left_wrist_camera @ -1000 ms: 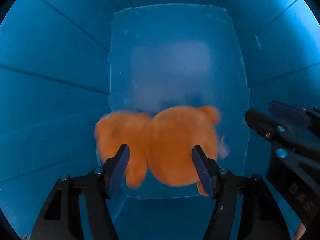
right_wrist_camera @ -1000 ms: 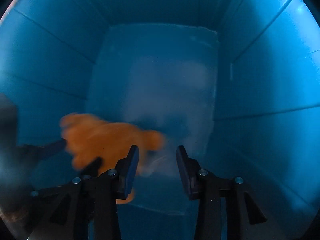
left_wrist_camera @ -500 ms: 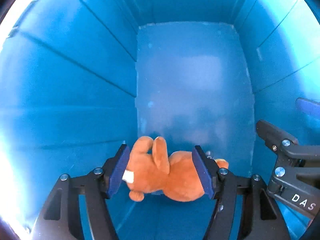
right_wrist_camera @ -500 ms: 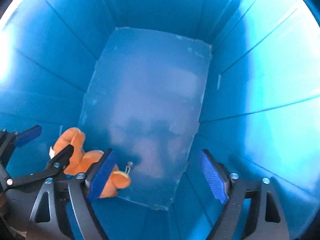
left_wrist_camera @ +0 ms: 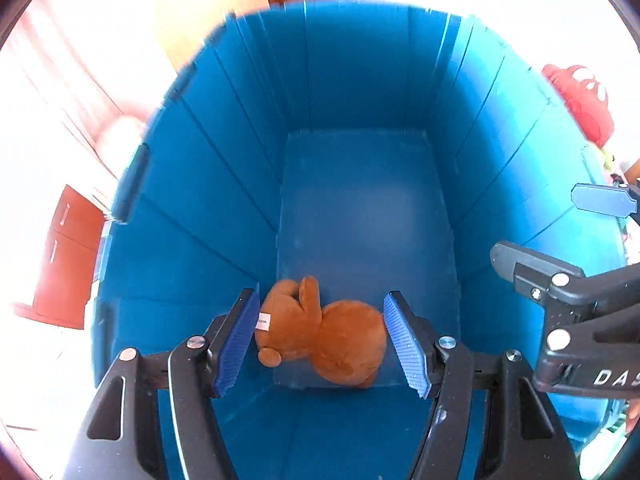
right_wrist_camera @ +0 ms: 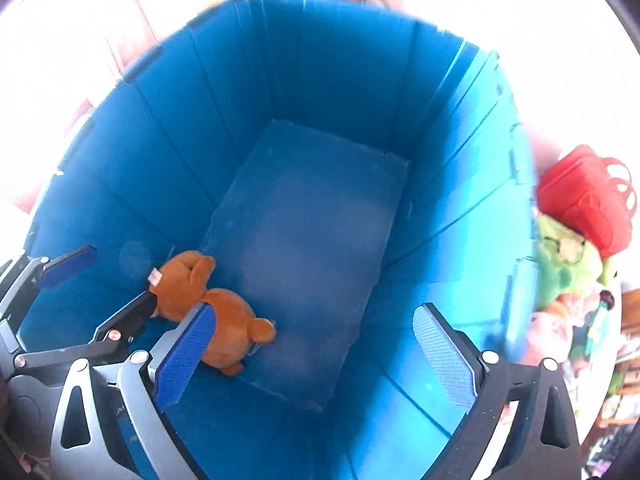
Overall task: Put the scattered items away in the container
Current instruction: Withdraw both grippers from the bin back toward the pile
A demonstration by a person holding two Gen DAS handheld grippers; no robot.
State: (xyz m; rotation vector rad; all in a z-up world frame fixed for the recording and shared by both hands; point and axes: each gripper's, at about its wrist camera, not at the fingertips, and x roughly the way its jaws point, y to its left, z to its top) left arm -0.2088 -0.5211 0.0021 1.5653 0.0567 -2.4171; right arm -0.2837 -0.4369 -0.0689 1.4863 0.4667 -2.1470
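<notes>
Through the left wrist camera I look down into the deep blue container, whose ribbed walls fill most of the picture. My left gripper hangs above it with its jaws spread wide; the blue ridged pads stand apart with nothing clamped between them. In the gap between them I see the brown plush toy lying on its side on the container's floor, at the near end and close to the left wall, a small white tag on its body. The toy is far below the pads and, as far as I can tell, not touching them. At the right edge my right gripper reaches in over the container's side, its two fingers parted. Past the rim on the right sits a red plush.

Through the right wrist camera I see the same container from a little further right. My right gripper is open very wide and holds nothing. The brown plush toy lies on the floor at the near left corner, partly behind my left finger pad. The left gripper shows at the left edge, its jaws apart. Outside the rim on the right, the red plush rests against a green plush, with more colourful items below that are too blurred to name.
</notes>
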